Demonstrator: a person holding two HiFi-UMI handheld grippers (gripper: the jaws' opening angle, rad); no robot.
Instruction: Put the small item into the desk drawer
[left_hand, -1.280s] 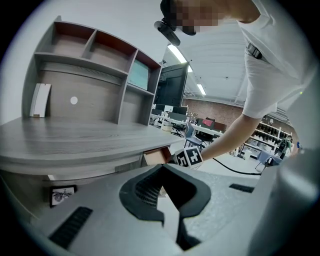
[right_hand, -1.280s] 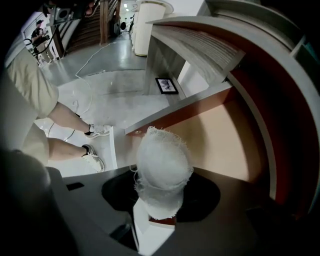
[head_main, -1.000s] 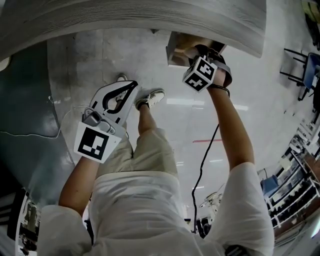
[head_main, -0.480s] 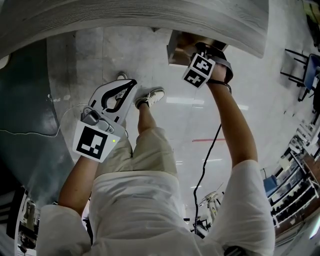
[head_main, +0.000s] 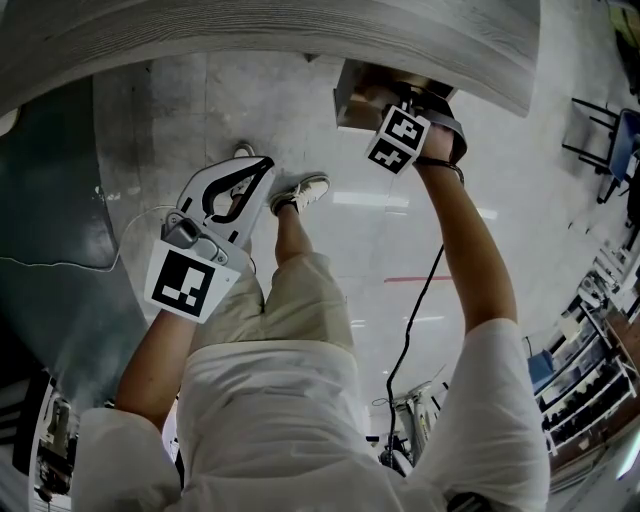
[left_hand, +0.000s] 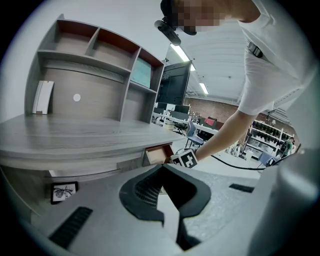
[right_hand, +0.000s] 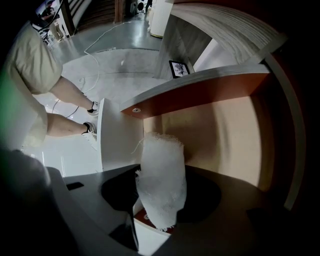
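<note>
- Hanging low over the person's thigh on a bent arm, the left gripper (head_main: 258, 172) points toward the floor. Its jaws are pressed together with nothing between them.
- The grey wood-grain desk (head_main: 250, 30) curves across the top of the head view, with its open drawer (head_main: 358, 98) under the edge at the right.
- The right arm reaches straight out and holds the right gripper (right_hand: 159, 200) at the drawer mouth. Its jaws pinch a white foam-mesh sleeve (right_hand: 161, 170), which stands upright above the drawer's tan floor, near a white panel.
- In the head view the marker cube (head_main: 399, 138) covers those jaws and the sleeve. What the mesh wraps cannot be made out.
</note>
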